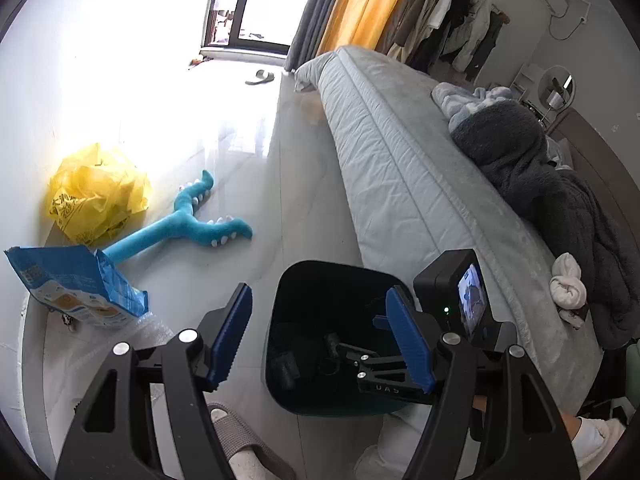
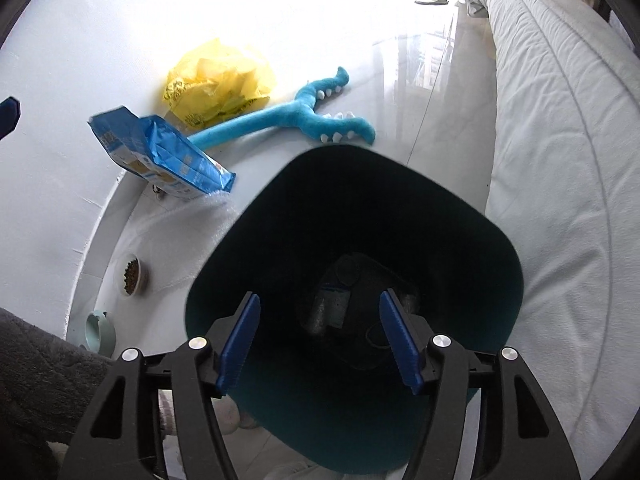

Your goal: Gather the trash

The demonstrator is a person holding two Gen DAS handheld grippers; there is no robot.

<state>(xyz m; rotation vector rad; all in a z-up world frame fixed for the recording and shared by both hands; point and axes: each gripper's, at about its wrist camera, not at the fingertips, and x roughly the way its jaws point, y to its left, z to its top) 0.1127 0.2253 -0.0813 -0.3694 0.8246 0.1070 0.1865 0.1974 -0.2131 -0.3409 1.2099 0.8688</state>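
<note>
Dark bin (image 2: 500,256) upright on the floor beside the bed (image 2: 560,160), mouth upward, trash at the bottom (image 2: 340,300). Right gripper (image 2: 320,344) directly above the mouth, pointed down into it, fingers apart, nothing between. Left gripper (image 1: 320,336) also spread and empty, just beside the bin. Blue package (image 1: 72,284) and yellow bag (image 1: 96,196) farther left on the floor.

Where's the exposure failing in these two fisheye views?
Left wrist: window glare blows out the wall and floor up left. Right wrist: same white wash across the top, while the bin interior is near black, contents barely readable. Both: strong fisheye bending at the edges.
</note>
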